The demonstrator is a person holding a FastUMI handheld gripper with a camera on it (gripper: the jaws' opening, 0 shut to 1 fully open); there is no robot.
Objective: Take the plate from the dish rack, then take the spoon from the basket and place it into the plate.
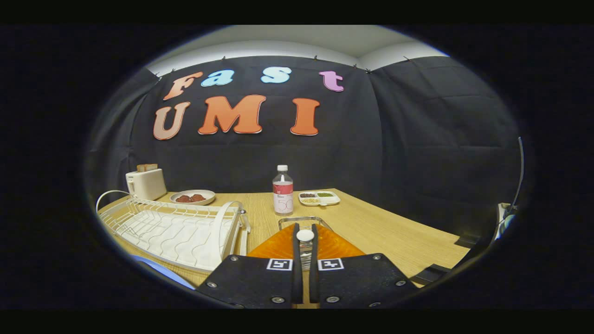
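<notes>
My gripper [305, 228] is shut on the spoon [305, 235]. Its white rounded end shows between the fingertips and a metal stem runs back between the fingers. Directly below the fingers lies the orange plate [271, 248] on the wooden table [394, 232]. Just beyond the plate and the fingertips I see the wire rim of the basket [304, 218]. The white dish rack [171, 229] stands to the left of the plate with nothing in its slots.
A clear bottle with a red label [282, 190] stands beyond the basket. Behind it are a divided tray of food [319, 198], a dish with red pieces [192, 197] and a white toaster [145, 183]. The table's edge runs along the right side.
</notes>
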